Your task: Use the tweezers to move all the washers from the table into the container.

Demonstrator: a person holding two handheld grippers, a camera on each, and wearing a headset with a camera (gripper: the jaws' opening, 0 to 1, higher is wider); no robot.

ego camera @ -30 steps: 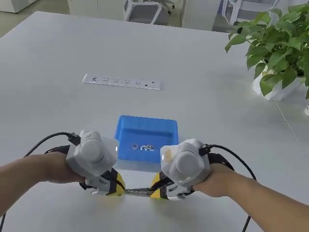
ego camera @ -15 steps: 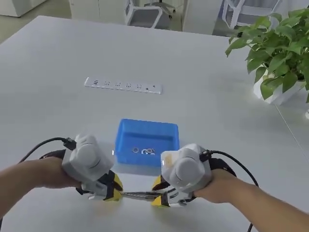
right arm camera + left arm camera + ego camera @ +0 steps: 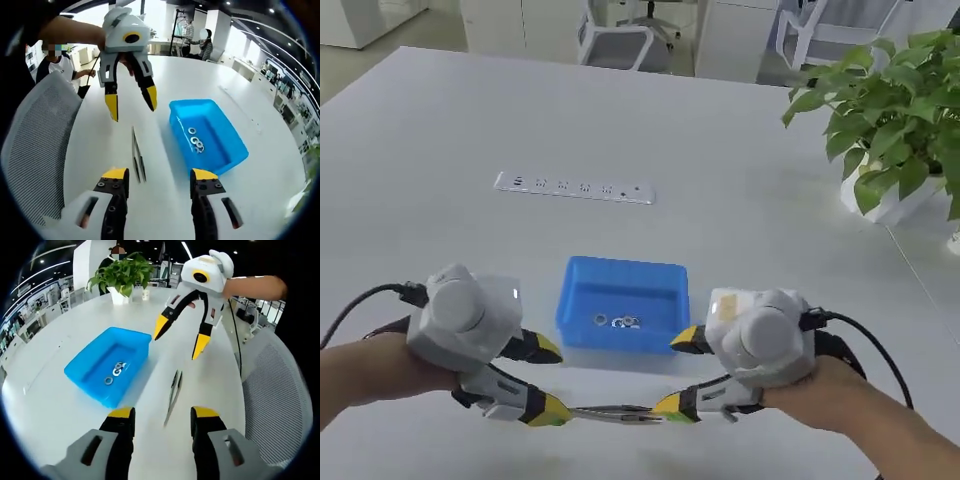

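Nearest the person, the tweezers lie flat and loose on the table, in the gap between the two tools and in line with their lower tips; neither tool touches them. The left tool has its jaws spread wide, and so has the right tool. They face each other tip to tip, with nothing pinched in either. The risk from here is in the pickup. The tweezers are thin and lie flush on a smooth top, so a jaw closing too high would likely slide over them or flick them away. A pinch across both legs near the points would press them shut, leaving them useless for taking a washer. Just beyond the tools' upper tips, between the two, stands the blue container, and the washers lie together on its floor, toward the near wall. Farther on, well apart from both tools, a white power strip lies across the table, and a potted plant stands far beyond the right tool.
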